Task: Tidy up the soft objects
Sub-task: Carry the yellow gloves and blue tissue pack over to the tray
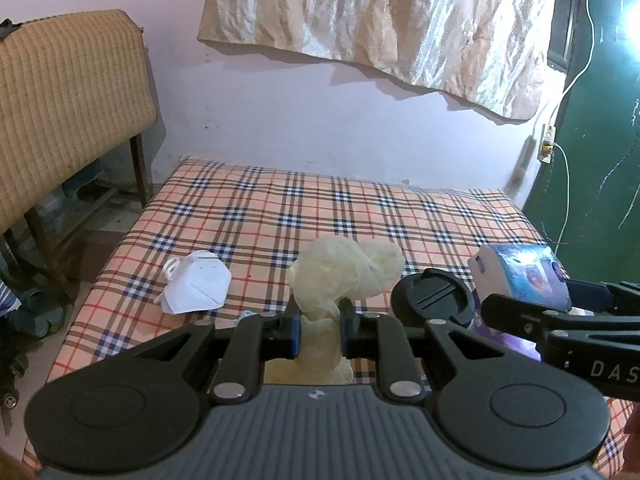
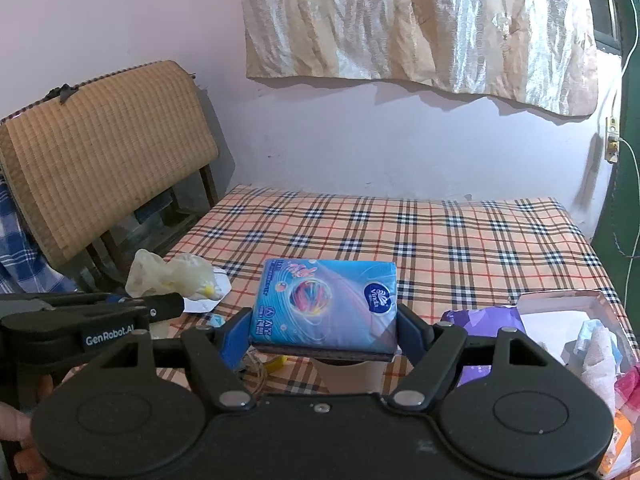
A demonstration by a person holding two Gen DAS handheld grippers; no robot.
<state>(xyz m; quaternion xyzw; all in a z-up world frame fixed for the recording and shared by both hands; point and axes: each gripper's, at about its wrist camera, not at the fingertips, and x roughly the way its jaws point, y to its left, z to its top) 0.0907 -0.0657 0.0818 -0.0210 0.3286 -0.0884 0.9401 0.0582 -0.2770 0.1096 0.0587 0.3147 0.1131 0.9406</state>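
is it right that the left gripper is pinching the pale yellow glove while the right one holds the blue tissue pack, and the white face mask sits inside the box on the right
Not quite. The white face mask lies loose on the checked bedcover, left of the glove, as the left wrist view shows. The rest holds: the left gripper pinches the pale yellow glove, and the right gripper holds the blue tissue pack.

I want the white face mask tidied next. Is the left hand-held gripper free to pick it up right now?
Probably not. The left hand-held gripper is shut on a pale yellow glove, so its jaws are occupied. The face mask lies uncovered on the plaid bed, so reaching it looks unobstructed once the glove is released.
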